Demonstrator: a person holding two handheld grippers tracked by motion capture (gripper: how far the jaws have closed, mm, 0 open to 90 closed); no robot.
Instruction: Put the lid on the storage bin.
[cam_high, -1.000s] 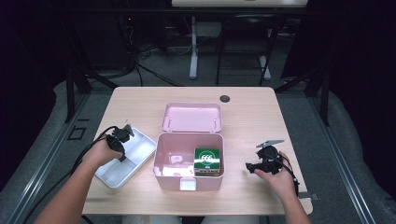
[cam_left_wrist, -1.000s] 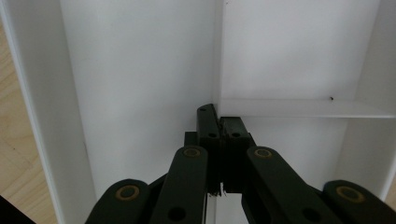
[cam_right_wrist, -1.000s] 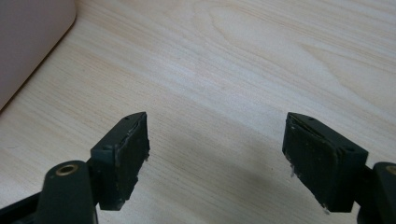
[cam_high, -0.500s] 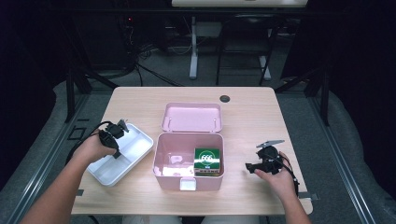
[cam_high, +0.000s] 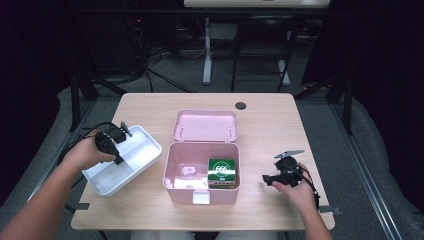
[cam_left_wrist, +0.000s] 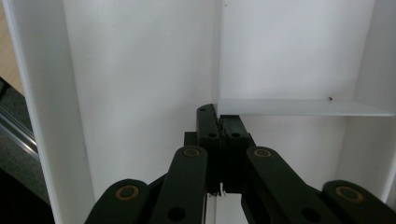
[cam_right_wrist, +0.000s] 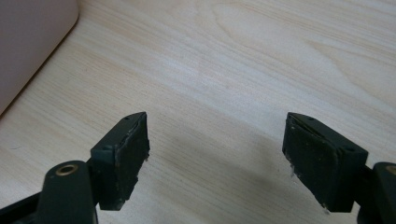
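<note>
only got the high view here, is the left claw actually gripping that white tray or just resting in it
observer: gripping. The left claw is shut, pinching a thin inner divider of the white tray.
operator: and the right claw, holding anything
observer: no, the right claw is wide open with nothing between its jaws, over bare table.
operator: is it touching the pink box
observer: no, the pink box has just a corner at the edge of the right gripper view, apart from the jaws.
</note>
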